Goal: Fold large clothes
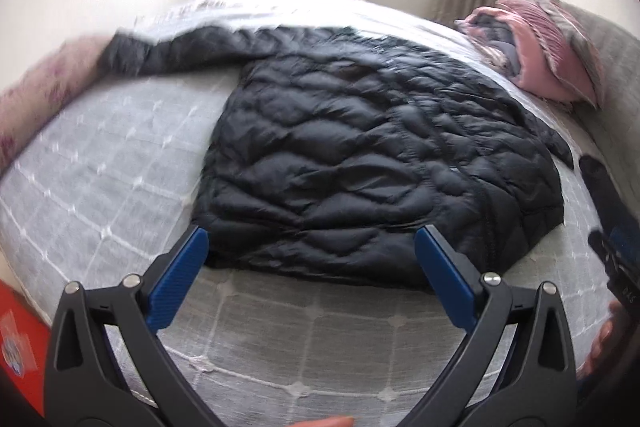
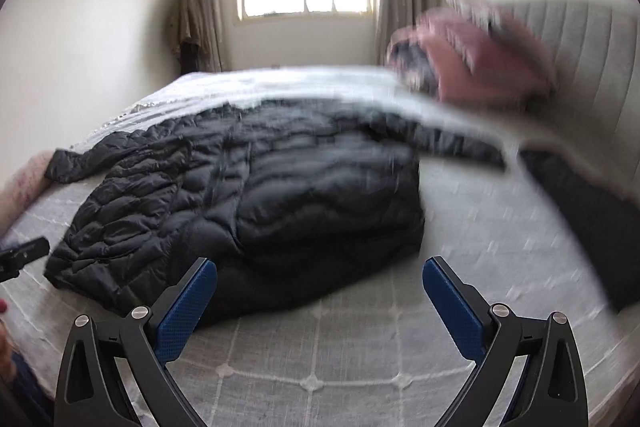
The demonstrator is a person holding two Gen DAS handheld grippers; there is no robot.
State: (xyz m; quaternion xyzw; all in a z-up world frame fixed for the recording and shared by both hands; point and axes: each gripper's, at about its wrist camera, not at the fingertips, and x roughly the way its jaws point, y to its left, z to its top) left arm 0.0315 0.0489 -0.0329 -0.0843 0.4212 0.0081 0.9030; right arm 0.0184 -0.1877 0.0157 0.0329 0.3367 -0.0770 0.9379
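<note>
Both hand-held grippers, left [image 1: 311, 239] and right [image 2: 320, 269], spread wide, empty, near jacket [image 1: 360, 147] hem on bed [image 1: 100, 167].

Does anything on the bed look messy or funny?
Nothing broken or spilled. The black puffy jacket lies rumpled on the bed, one sleeve flung sideways, still unfolded. Pink bedding is heaped by the headboard.

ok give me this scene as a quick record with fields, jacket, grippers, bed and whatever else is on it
garment: black quilted jacket, spread flat, unfolded
sleeves: both spread outward
surface: bed with grey grid-pattern cover
left gripper: open, empty, at the jacket's near hem
right gripper: open, empty, at the jacket's near hem
also on bed: pink bedding pile by the headboard
blur: heavy in the right wrist view
</note>
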